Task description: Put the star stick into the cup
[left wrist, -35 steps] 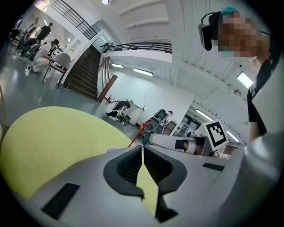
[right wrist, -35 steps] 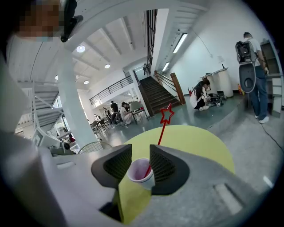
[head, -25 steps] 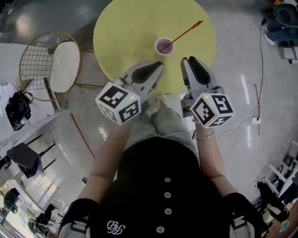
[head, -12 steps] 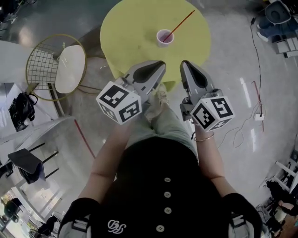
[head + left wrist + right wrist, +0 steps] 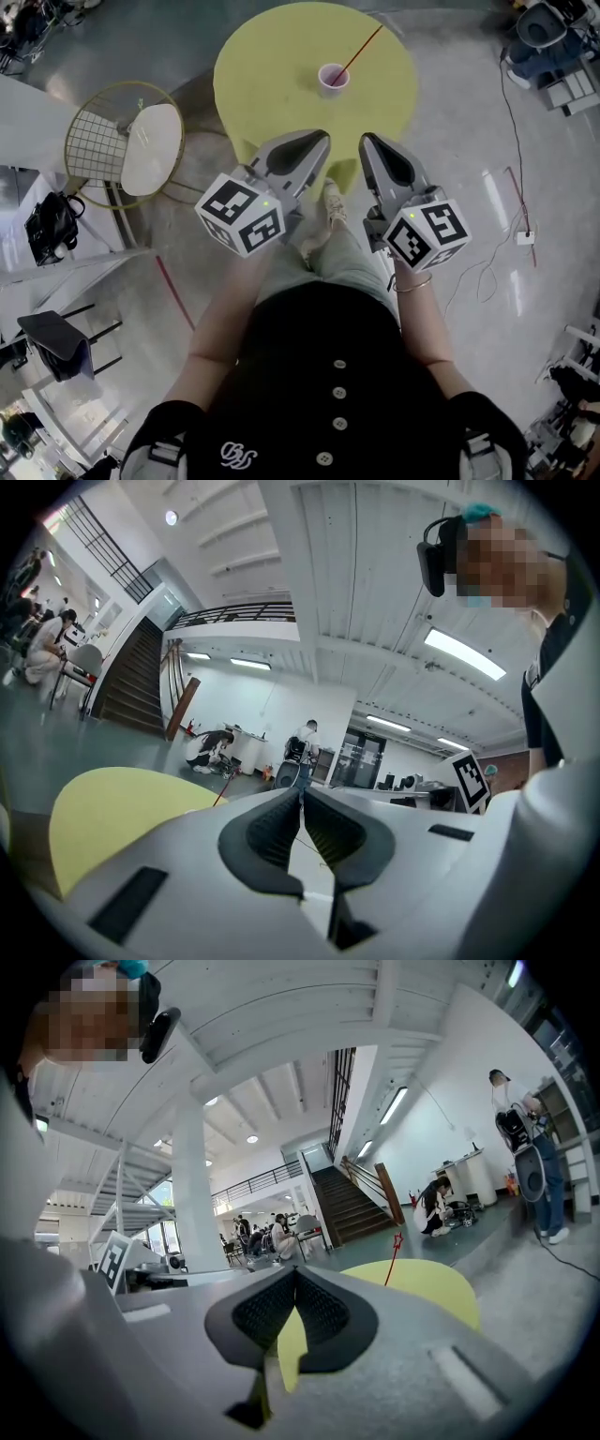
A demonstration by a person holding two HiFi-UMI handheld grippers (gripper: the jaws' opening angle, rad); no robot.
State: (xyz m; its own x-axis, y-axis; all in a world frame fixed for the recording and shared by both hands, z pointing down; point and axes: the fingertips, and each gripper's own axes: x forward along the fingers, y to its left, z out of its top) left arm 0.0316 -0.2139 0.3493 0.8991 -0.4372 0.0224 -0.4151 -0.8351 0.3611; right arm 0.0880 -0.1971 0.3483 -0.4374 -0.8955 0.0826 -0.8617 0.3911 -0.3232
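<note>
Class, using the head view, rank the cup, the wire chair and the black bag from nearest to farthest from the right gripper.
1. Cup, on the yellow table just ahead of the right gripper.
2. Wire chair, left of the table.
3. Black bag, far left.

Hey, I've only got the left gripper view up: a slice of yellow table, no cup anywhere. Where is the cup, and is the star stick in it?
Observer: In the head view, the cup stands on the round yellow table. The star stick leans in it, with its upper end pointing away from the person.
Operator: Is the right gripper carrying anything?
Observer: No. The right gripper view shows the right gripper with its jaws together and nothing between them.
Operator: Anything beside the table I should know about?
Observer: A gold wire chair with a white seat stands just left of the table in the head view.
</note>
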